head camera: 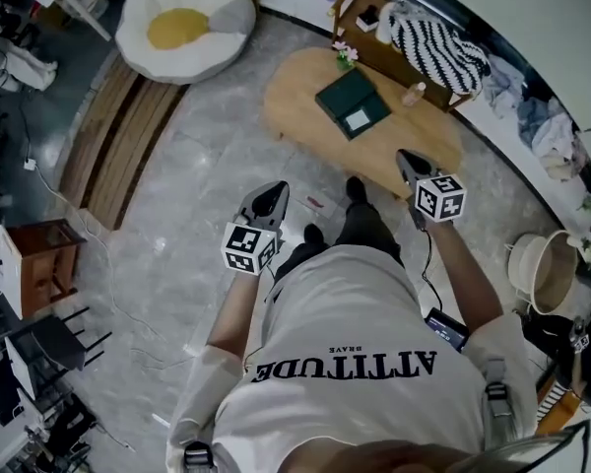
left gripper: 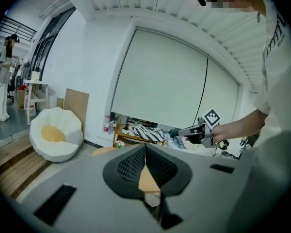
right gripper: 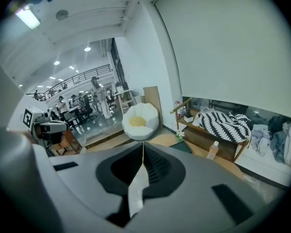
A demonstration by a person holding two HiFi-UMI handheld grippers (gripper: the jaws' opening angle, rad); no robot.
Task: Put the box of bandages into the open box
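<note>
Left tongs [head camera: 274, 191] and right tongs [head camera: 404, 156] are both clenched shut, empty. Ahead, on the wooden table [head camera: 295, 101], sits a dark green box [head camera: 341, 91], turned cornerwise. A small pale box [head camera: 358, 119], seemingly the bandages, lies in its near corner, its long side along the near-right edge.

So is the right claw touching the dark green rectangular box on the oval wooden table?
Apart. Head view: bare wood of the oval wooden table shows between the right claw and the dark green rectangular box.

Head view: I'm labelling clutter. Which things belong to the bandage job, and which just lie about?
Job: dark green box on the wooden table; left claw, right claw, both shut.
Lying about: bottle, striped blanket, white seat, basket.
</note>
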